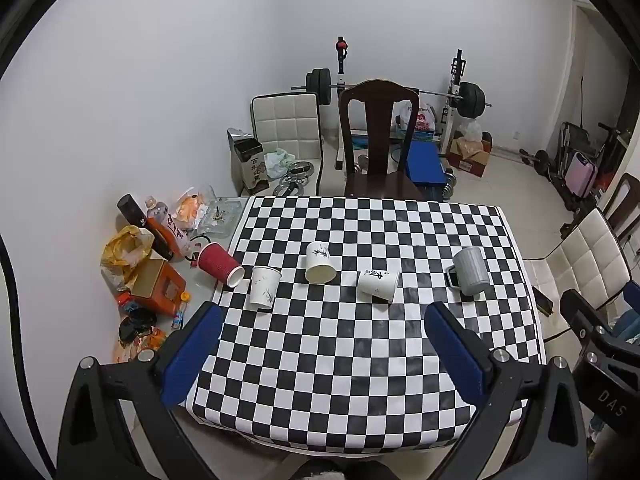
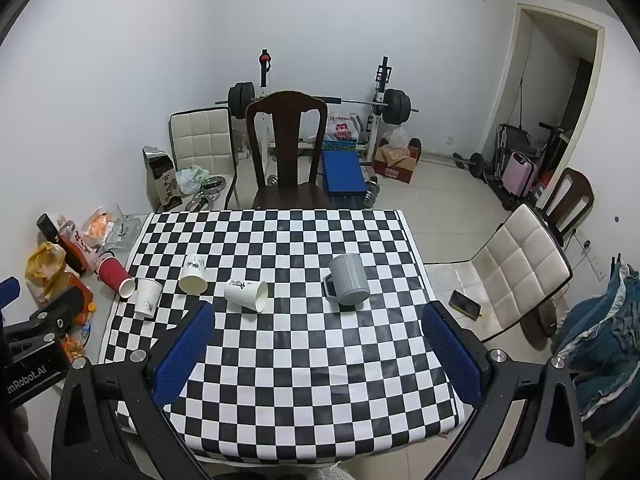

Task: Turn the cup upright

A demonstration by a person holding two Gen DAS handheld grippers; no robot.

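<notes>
A: Where do the cups lie relative to my grippers?

B: From the left wrist view, my left gripper (image 1: 322, 320) hangs over the near half of the checkered tablecloth (image 1: 360, 368), jaws spread wide, holding nothing. The cups lie beyond the fingertips, well apart from them: red cup (image 1: 219, 265) at ten o'clock, on its side at the cloth's left edge; a white cup (image 1: 264, 287) just beside it, standing mouth up; a second white cup (image 1: 319, 262) at twelve o'clock, tipped with its mouth toward me; a third white cup (image 1: 378, 285) at one o'clock, on its side; and the grey mug (image 1: 471, 271) at two o'clock, mouth down, tilted. My right gripper (image 2: 318, 320) is likewise wide open and empty, with the grey mug at twelve o'clock ahead of it.

A: Count them.

B: Five vessels: one red, three white, one grey. Two grippers.

A: What surrounds them?

B: A dark wooden chair (image 1: 378, 140) at the table's far edge, a barbell rack (image 1: 400, 88) behind it, padded white chairs (image 1: 286, 128) at eleven and three o'clock, a phone (image 2: 464, 304) on the right one, and snack packets (image 1: 156, 264) crowding the bare table left of the cloth. Nothing stands between the jaws and the cups.
</notes>
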